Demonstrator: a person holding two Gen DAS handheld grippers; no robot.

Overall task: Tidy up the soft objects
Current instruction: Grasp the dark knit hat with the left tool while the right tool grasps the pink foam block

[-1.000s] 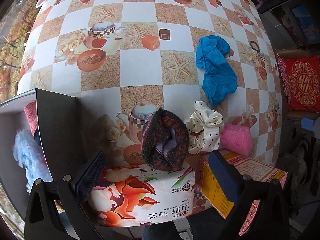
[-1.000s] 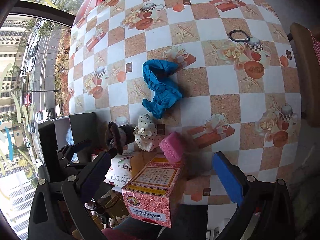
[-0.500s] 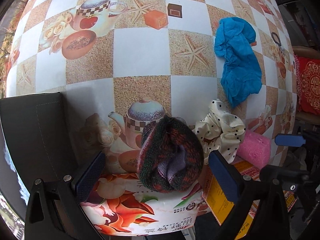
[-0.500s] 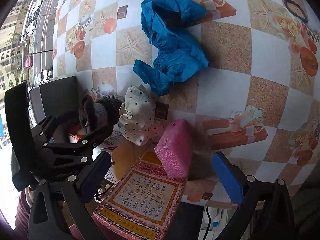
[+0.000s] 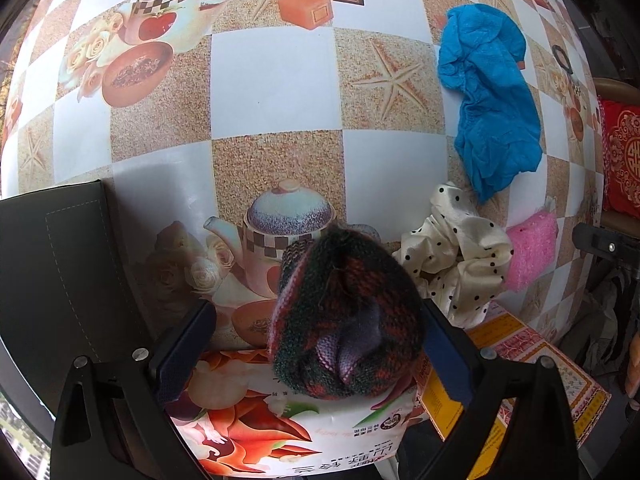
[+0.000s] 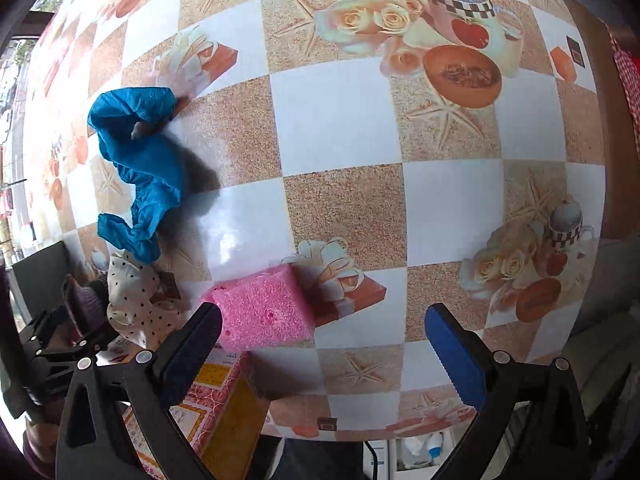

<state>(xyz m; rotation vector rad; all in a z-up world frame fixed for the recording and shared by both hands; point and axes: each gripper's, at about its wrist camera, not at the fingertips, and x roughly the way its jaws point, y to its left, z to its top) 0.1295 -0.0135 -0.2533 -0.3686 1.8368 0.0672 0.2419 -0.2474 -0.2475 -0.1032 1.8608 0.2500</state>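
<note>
Early stage: both the left tool and right tool gape empty, straddling the knitted bundle and nearing the pink sponge; blue cloth and dotted scrunchie lie unsorted on the worktop.

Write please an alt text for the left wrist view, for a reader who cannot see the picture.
The open left gripper frames a dark knitted item that lies on a flowered tissue pack at the near edge of a checkered table. Right of it lie a polka-dot scrunchie, a pink sponge and a blue cloth.
</note>
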